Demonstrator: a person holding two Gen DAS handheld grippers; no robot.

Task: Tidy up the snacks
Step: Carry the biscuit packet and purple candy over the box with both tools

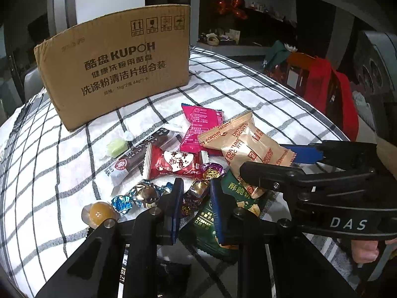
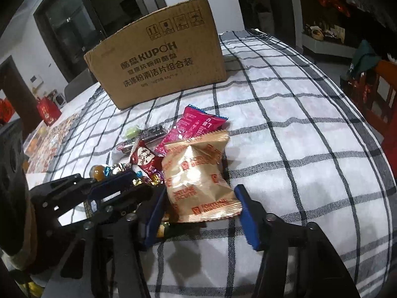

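Observation:
My left gripper (image 1: 196, 183) is shut on a purple and gold foil candy (image 1: 198, 195) at the near end of the snack pile. A green packet (image 1: 211, 226) lies under its right finger. My right gripper (image 2: 202, 213) straddles the gold Fortune biscuit packet (image 2: 198, 183), and both blue pads touch its lower corners. From the left wrist view this gripper (image 1: 287, 161) reaches in from the right over the same packet (image 1: 250, 144). Farther back lie a pink packet (image 1: 201, 126), a red heart packet (image 1: 176, 164) and a dark brown bar (image 1: 146, 154).
An open cardboard box (image 1: 116, 67) stands behind the pile on the checked tablecloth (image 1: 49, 173). Blue foil candies (image 1: 139, 193), a yellow ball candy (image 1: 100, 212) and a pale green candy (image 1: 116, 147) lie at the pile's left. A chair with red cloth (image 1: 322, 82) stands beyond the table's right edge.

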